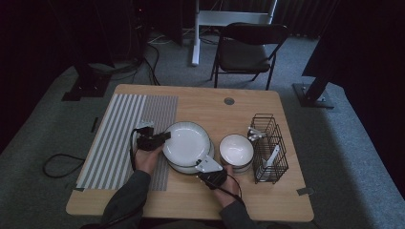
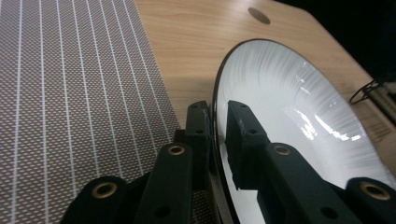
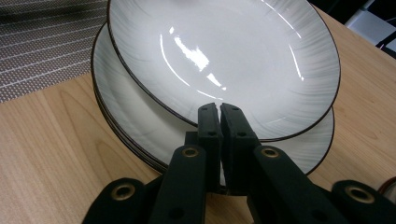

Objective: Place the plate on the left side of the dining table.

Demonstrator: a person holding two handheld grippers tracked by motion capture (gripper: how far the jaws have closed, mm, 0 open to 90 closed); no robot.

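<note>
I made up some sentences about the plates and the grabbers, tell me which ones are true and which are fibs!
1. The left gripper has its jaws on either side of the top plate's rim. True.
2. The top plate lies flat on the stack of plates. False: it is tilted, lifted off the plates below.
3. The small bowl sits between the plates and the wire rack. True.
4. The striped mat lies to the right of the rack. False: it covers the table's left part, far from the rack.
5. The right gripper is wide open above the bowl. False: its jaws are closed together at the near edge of the plates.
</note>
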